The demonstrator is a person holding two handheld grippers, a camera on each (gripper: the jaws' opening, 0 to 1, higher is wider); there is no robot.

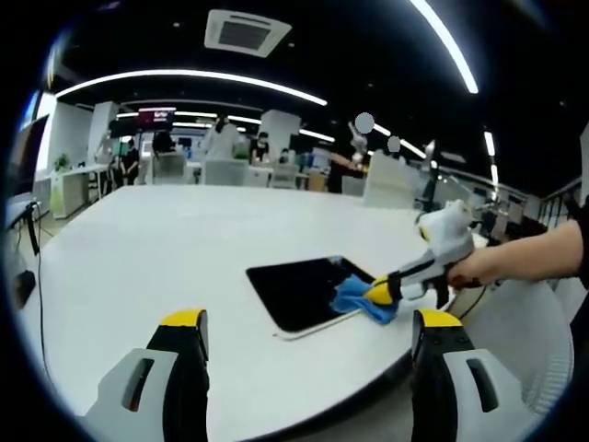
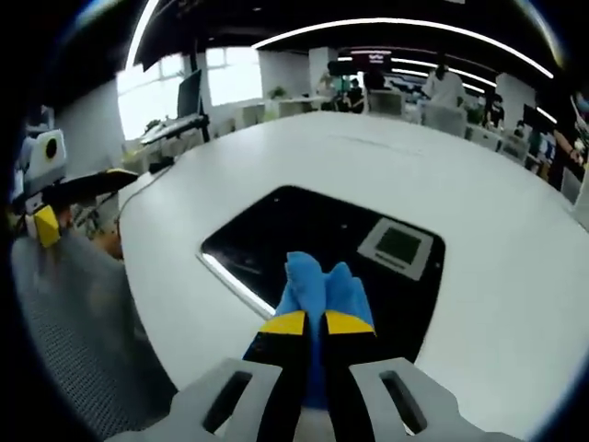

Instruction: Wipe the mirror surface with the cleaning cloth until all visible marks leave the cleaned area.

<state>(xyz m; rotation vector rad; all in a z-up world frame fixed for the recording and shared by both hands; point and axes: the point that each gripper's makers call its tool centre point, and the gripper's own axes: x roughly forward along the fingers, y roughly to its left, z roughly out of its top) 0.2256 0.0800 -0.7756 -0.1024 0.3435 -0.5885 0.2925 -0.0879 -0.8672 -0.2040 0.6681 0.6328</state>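
Observation:
A dark rectangular mirror (image 1: 299, 292) lies flat on the round white table (image 1: 166, 258); in the right gripper view the mirror (image 2: 313, 235) reflects a ceiling vent. My right gripper (image 2: 315, 324) is shut on a blue cleaning cloth (image 2: 322, 285), which rests on the mirror's near edge. Seen from the left gripper view, the right gripper (image 1: 379, 293) presses the blue cloth (image 1: 354, 299) onto the mirror's right corner, held by a person's hand (image 1: 474, 267). My left gripper (image 1: 308, 324) hovers open over the table's near edge, holding nothing. The left gripper (image 2: 46, 198) appears at the far left in the right gripper view.
The table's curved edge (image 2: 138, 304) runs along the left, with grey floor below. Desks, chairs and several people (image 1: 221, 138) stand beyond the table's far side. Bare tabletop stretches to the left of the mirror.

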